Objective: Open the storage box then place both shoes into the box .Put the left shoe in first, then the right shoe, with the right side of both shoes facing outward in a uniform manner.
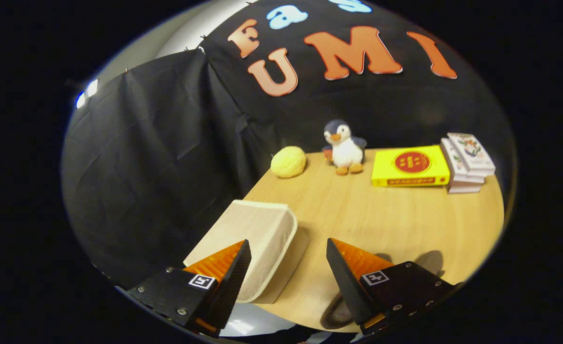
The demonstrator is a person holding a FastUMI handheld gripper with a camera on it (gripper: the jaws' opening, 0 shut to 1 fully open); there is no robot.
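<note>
At the desk's (386,224) near left corner, the pale fabric storage box (253,239) sits closed, its lid on, while the gripper (288,267) hovers with its fingers spread apart, the left one over the box. Along the far edge stand a yellow ball (288,162), a plush penguin (343,147), a yellow carton (410,166) and stacked card boxes (467,162).

The gripper (288,260) has black screwed bodies, orange wedge fingers, seemingly ridged pads, square markers.
</note>
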